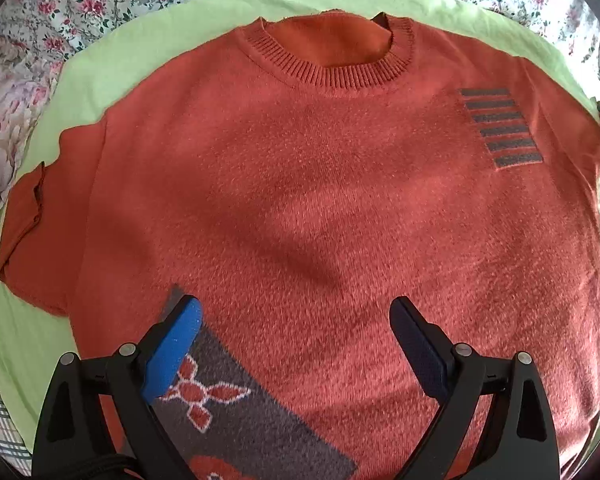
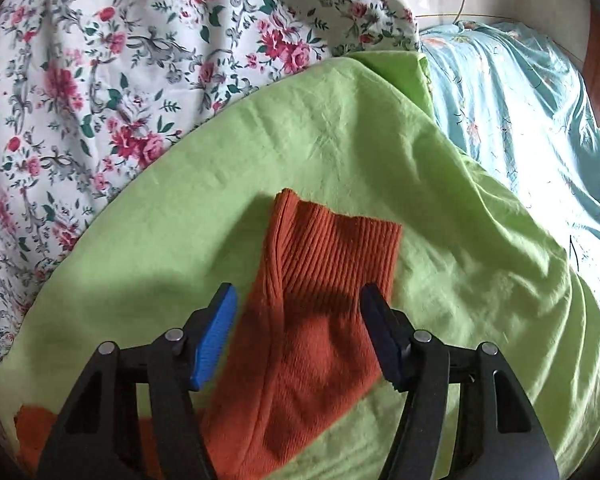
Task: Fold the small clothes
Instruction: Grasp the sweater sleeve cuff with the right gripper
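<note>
Status: early stage. No fold is visible on the garment body.

Garment position. The orange sweater (image 1: 320, 200) lies front side up and spread flat on a green sheet (image 1: 112, 80), which covers a bed with a floral cover (image 1: 60, 4). In the left wrist view the collar (image 1: 328, 60) is at the far end, ahead of the left gripper (image 1: 296, 316). A striped patch (image 1: 500, 128) sits ahead and to the right of it, and a grey patterned panel (image 1: 236, 412) lies under and just behind the blue pad. One sleeve (image 1: 32, 240) extends out to the left of this gripper, unfolded.

Left gripper. The pads stand wide apart over the lower chest of the sweater, holding nothing. Whether the pads touch the knit cannot be told.

Right gripper (image 2: 298, 308). The pads stand wide apart, one on each side of the other sleeve, whose ribbed cuff (image 2: 340, 240) lies just ahead on the green sheet. No cloth is clamped. This sleeve is creased lengthwise but laid out away from the body. A light blue bedcover (image 2: 520, 120) lies ahead and to the right.

Remaining work, as judged: both sleeves are to be brought in over the body, then the body folded. The right gripper appears placed to take the sleeve near the cuff first.
</note>
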Motion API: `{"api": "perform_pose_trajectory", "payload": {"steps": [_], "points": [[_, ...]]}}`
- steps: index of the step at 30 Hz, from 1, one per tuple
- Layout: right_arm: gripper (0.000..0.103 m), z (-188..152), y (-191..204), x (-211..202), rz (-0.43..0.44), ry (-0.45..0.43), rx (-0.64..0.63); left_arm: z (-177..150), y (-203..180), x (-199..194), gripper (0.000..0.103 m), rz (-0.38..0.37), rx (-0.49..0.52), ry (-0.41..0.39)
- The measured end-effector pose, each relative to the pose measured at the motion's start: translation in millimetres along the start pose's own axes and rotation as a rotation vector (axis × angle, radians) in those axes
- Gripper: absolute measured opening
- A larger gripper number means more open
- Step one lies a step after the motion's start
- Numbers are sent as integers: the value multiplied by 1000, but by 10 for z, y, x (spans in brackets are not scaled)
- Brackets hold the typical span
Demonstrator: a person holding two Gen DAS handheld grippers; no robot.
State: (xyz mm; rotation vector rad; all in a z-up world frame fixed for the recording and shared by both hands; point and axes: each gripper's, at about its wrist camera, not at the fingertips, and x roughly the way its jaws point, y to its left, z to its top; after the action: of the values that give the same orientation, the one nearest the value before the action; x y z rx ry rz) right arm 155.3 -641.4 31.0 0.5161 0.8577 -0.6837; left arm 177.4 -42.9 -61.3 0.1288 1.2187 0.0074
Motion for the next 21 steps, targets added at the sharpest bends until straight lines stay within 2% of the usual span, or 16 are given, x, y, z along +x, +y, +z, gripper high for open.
{"api": "perform_pose_trajectory", "payload": {"steps": [3,5,9,13,19,21], "points": [[44,41,36,145,-3,21,-28,50,20,50,96,-9,-8,3],[14,17,118,136,-5,21,-79,82,41,70,96,-18,-15,0],[10,-112,317,-86,87,4,-122,188,150,123,96,-51,-34,-13],[10,-401,706,-496,248,-23,-188,202,229,68,96,-75,-49,-30],[10,-1191,1491,-1049,501,19,-263,112,518,-27,96,-115,-112,-47],[10,-1573,1843,-1190,583,50,-282,62,631,-65,96,-130,-141,-50]]}}
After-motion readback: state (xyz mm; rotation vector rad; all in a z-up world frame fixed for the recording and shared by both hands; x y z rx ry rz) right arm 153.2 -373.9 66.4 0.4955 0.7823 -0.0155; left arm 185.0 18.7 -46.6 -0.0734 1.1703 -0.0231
